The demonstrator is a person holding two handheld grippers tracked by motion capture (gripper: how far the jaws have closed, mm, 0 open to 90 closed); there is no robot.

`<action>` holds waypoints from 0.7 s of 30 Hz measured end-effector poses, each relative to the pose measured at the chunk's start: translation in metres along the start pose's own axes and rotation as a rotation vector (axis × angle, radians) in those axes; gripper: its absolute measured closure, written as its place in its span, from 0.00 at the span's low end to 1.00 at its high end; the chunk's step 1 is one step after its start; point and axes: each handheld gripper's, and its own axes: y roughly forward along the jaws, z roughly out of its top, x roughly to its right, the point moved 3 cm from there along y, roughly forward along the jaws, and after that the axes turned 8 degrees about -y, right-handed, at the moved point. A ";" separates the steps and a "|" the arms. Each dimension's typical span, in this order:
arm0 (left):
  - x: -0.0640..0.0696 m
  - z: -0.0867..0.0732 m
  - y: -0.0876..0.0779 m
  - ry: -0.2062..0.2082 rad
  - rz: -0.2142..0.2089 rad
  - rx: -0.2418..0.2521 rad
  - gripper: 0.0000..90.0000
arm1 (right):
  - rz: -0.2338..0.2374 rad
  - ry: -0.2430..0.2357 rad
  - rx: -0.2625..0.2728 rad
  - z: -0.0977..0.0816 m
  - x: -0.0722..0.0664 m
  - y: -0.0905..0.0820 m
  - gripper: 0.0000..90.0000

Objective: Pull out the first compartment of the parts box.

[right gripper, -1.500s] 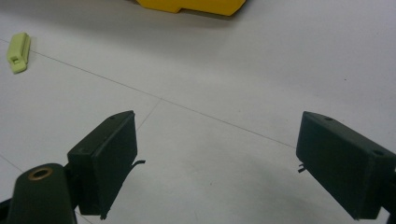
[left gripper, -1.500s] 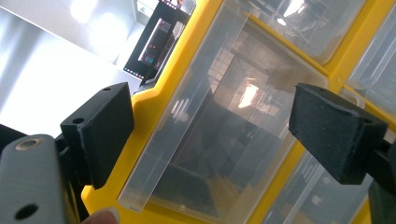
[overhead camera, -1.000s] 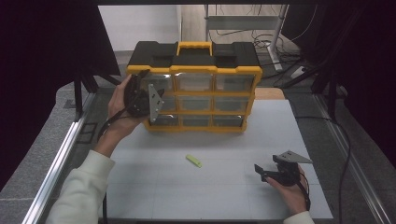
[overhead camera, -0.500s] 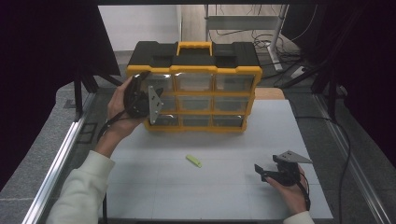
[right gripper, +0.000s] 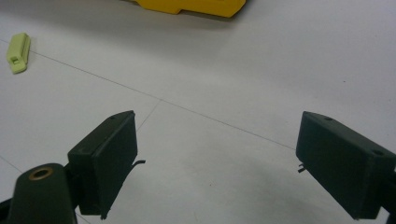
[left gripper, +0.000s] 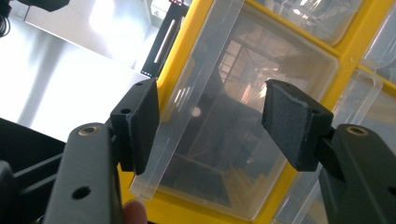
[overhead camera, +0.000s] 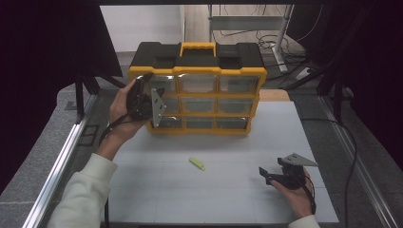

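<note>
A yellow and black organizer box (overhead camera: 215, 71) with clear drawers stands at the back of the white table (overhead camera: 157, 190). My left gripper (overhead camera: 153, 99) is held against its left column of drawers. In the left gripper view my left gripper (left gripper: 210, 107) has a clear drawer (left gripper: 243, 140) between its jaws, which have just been closing. The left pad (left gripper: 140, 126) sits beside the drawer's handle lip (left gripper: 187, 107), while the right pad (left gripper: 294, 121) stands off the drawer front. My right gripper (overhead camera: 266, 175) rests open on the table at the front right, and my right gripper (right gripper: 215, 140) holds nothing.
A small light-green piece (overhead camera: 197, 163) lies on the table in front of the box, and the same light-green piece (right gripper: 18, 51) shows far left of the right jaws. The box's yellow base (right gripper: 187, 5) is ahead of them. Dark frames and cables surround the table.
</note>
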 end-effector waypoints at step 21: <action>-0.002 -0.001 -0.001 0.004 0.016 0.009 0.50 | 0.002 0.003 0.001 0.000 0.000 0.000 0.14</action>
